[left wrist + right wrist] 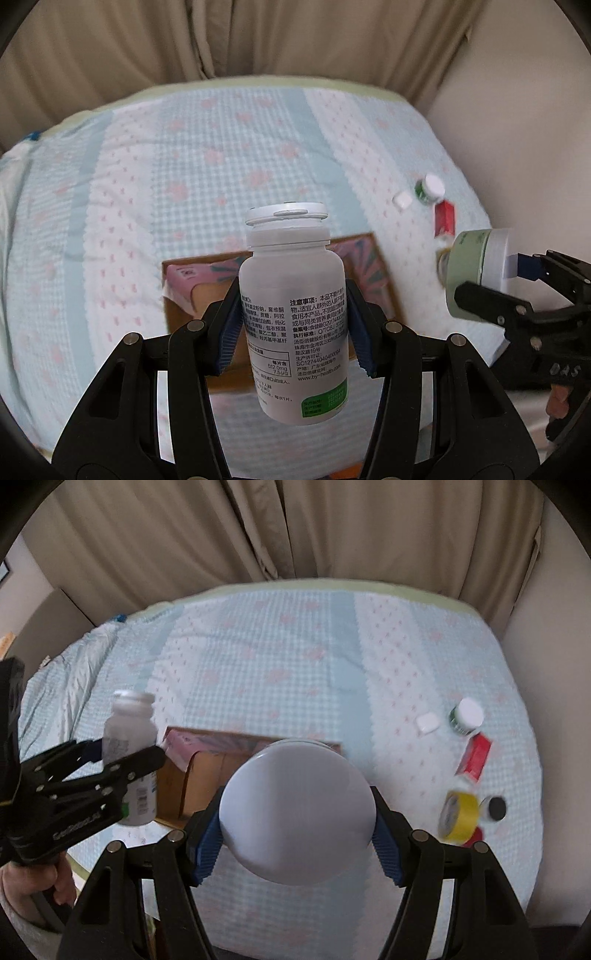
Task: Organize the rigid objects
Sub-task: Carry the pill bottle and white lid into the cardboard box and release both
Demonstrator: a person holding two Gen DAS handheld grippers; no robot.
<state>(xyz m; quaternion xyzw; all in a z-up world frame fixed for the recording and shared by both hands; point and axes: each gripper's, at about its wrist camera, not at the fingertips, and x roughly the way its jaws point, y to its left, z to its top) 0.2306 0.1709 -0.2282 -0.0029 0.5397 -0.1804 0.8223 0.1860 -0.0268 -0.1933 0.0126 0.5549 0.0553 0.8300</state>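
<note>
My left gripper (293,325) is shut on a white pill bottle (293,314) with Chinese print, held upright above an open cardboard box (384,280) on the bed. The bottle also shows in the right wrist view (129,731), left of the box (199,775). My right gripper (297,834) is shut on a pale green jar with a white lid (297,808), lid toward the camera, near the box. The jar shows in the left wrist view (476,269), at the right.
On the bed's right side lie a small white cap (427,723), a green bottle with a white lid (467,714), a red box (476,757), a yellow tape roll (458,814) and a small black-lidded jar (495,808). Curtains hang behind the bed (295,646).
</note>
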